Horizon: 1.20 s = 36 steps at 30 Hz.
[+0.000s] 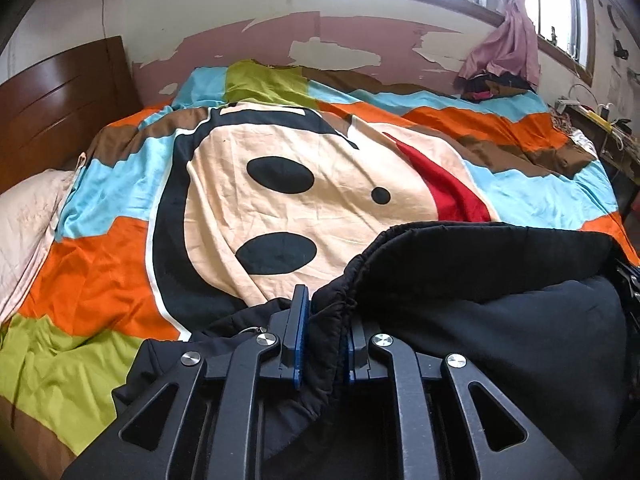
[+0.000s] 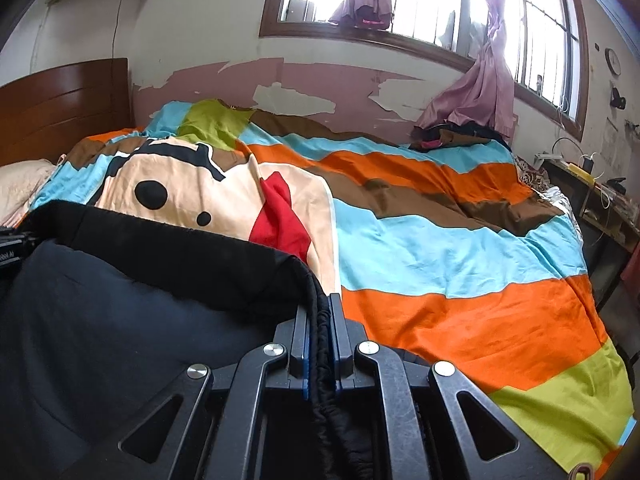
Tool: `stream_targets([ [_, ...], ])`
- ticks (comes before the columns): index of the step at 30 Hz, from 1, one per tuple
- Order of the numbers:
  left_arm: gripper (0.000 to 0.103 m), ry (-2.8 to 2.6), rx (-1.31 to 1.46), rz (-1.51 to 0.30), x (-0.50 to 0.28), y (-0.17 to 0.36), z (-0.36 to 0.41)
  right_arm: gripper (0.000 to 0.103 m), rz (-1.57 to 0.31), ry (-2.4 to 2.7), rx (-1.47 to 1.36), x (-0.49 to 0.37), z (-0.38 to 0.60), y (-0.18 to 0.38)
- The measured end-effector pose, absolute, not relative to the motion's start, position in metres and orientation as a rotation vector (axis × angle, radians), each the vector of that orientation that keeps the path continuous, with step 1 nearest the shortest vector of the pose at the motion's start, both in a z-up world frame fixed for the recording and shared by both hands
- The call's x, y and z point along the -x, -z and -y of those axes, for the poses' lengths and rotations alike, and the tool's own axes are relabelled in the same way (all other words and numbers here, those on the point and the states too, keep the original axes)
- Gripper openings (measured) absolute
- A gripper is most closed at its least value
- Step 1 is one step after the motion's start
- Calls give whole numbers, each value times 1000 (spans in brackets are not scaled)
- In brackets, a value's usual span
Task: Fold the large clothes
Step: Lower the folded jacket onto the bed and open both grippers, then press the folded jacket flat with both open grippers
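striped bedspread (image 1: 120, 272) with a cartoon face, spread across the bed. black garment (image 1: 500, 312) bunched at the near edge on top of it, gathered hem lifted. left gripper (image 1: 324, 320) clamped on that hem, cloth pinched between blue pads. right gripper (image 2: 319, 320) pressed shut on the hem's other end. pink curtain (image 2: 476, 84) by the window.

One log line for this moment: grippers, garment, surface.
left gripper: shut on black garment hem | right gripper: shut on black garment hem | garment over striped bedspread | fold unfinished
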<state>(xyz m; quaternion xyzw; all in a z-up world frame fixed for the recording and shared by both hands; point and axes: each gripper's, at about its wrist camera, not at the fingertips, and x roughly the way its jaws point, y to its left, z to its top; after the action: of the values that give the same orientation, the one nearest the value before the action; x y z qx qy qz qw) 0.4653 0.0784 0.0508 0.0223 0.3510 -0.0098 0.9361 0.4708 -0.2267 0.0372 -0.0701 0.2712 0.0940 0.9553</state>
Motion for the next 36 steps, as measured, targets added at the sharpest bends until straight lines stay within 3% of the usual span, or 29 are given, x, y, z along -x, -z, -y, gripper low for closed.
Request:
stream_targets([
  [2,24,35,-53,-720,-462,-54,-78,13,-550,-186,137,-469,228,-39],
  [3,46,52,-41,-709,-460,-57,-80,15,-549,-180,136,-468,229,-40],
  [4,78,60,-27,-694,-457,-60,-80,23,-544,-176,136,-466,229,-40],
  [5,87,62,-5,-658,-452,-66,-82,31,-534,-172,134,-464,231,-42],
  [6,90,72,17,-620,-446,-72,-83,36,-524,-172,129,-461,232,-45],
  [9,90,105,56,-621,-441,-83,-83,55,-499,-188,116,-451,236,-53],
  [11,90,104,54,-617,-433,-89,-81,76,-488,-215,103,-443,239,-58],
  [17,91,159,-1,-528,-374,-87,-71,95,-451,-303,76,-397,244,-69],
  [22,91,212,-47,-481,-321,-60,-56,97,-454,-391,69,-352,242,-56],
  [26,91,291,-69,-545,-313,-35,-41,97,-468,-471,58,-330,234,-37],
  [32,91,284,-143,-576,-336,-12,-26,97,-540,-492,76,-347,221,-2],
  [36,97,232,-132,-575,-369,-6,-27,97,-592,-488,13,-380,219,7],
])
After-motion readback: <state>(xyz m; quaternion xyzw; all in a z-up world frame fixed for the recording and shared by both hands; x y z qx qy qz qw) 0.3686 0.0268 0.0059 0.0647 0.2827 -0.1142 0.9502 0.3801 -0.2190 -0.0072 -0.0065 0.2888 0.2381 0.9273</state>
